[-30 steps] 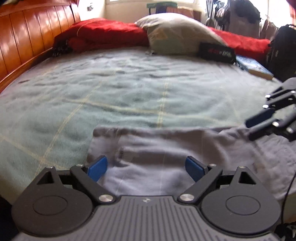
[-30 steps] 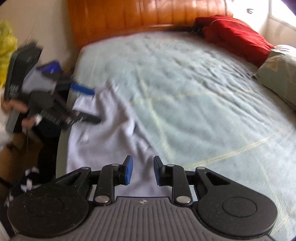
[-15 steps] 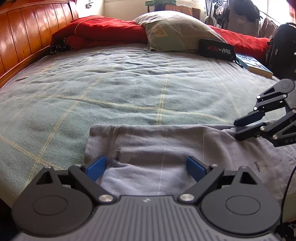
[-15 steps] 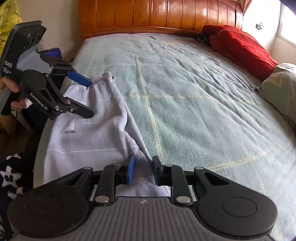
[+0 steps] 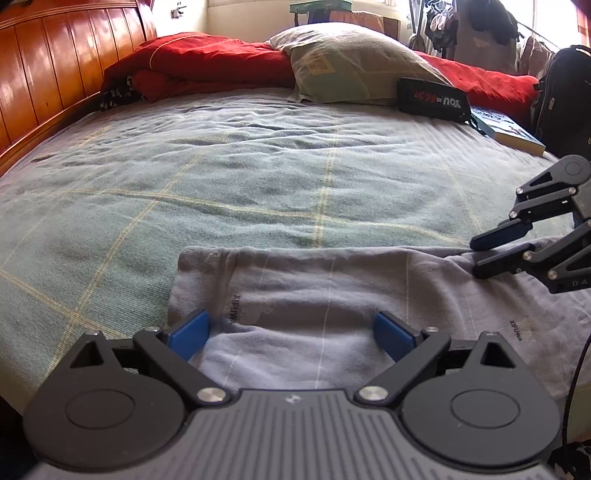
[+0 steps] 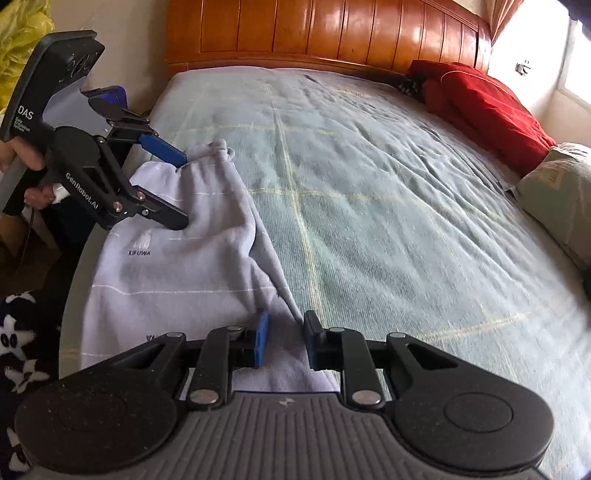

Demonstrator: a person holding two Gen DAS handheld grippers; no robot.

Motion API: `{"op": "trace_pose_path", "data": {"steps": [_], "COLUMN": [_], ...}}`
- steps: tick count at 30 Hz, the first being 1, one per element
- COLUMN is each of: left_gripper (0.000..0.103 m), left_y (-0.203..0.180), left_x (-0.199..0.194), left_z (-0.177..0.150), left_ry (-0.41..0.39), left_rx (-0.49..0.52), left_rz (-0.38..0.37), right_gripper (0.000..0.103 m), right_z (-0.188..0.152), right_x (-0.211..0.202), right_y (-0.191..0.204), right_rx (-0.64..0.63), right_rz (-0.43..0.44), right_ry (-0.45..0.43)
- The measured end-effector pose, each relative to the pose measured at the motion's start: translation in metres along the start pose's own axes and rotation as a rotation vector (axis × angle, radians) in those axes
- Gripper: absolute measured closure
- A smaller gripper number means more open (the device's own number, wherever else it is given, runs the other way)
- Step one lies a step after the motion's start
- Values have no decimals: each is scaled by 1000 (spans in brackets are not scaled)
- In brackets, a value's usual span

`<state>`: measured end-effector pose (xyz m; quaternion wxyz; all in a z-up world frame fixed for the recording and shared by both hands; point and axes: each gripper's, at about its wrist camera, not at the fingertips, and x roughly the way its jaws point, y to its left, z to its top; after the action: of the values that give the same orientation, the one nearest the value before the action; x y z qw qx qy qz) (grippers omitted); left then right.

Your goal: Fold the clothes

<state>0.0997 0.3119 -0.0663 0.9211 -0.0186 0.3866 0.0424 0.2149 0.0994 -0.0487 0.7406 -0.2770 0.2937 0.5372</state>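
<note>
- One grey garment [image 5: 332, 291], lying flat along the bottom edge of the bed [image 5: 258, 177].
- Two grippers: left gripper [image 5: 291, 332] jaws spread wide over the cloth, nothing pinched.
- Right gripper [image 6: 283, 338] jaws closing, a cloth fold between them, pads not yet pressing.
- One pillow [image 5: 354, 66] top centre, one red blanket [image 5: 207, 59] top left.

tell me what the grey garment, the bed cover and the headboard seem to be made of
Grey garment: soft knit, probably cotton jersey or fleece; matte, limp folds, thin pale stripes.
Bed cover: woven, towel-like cloth, likely cotton; fine ribbed texture, small wrinkles, yellow grid lines.
Headboard: wood with a glossy varnish; vertical planks, orange-brown tone, bright window reflections.
</note>
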Motion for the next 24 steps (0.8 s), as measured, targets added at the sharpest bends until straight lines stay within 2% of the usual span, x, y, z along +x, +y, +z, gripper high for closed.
{"op": "trace_pose_path", "data": {"steps": [1, 7, 11, 13, 16, 18, 20, 23, 24], "left_gripper": [6, 6, 6, 6, 6, 5, 6, 1, 1], "left_y": [0, 0, -1, -1, -1, -2, -1, 5, 8], "left_x": [0, 0, 0, -1, -7, -8, 1, 16, 18], "left_z": [0, 0, 1, 3, 8, 11, 14, 15, 15], "left_ry": [1, 2, 5, 8, -1, -7, 18, 34, 33], "left_rx": [-1, -2, -4, -7, 4, 20, 33, 23, 11], "left_rz": [1, 1, 2, 3, 0, 2, 30, 37, 32], "right_gripper": [95, 96, 95, 90, 85, 76, 64, 60, 58], "right_z": [-1, -3, -3, -2, 3, 8, 9, 6, 2], "right_x": [-1, -14, -12, -11, -26, -37, -38, -33, -28], "right_y": [1, 10, 5, 3, 4, 9, 19, 39, 46], "right_rx": [2, -27, 5, 31, 62, 79, 72, 41, 20], "right_rz": [-8, -107, -108, -105, -81, -17, 47, 120, 112], "right_ry": [-3, -46, -23, -12, -49, -60, -36, 12, 43]}}
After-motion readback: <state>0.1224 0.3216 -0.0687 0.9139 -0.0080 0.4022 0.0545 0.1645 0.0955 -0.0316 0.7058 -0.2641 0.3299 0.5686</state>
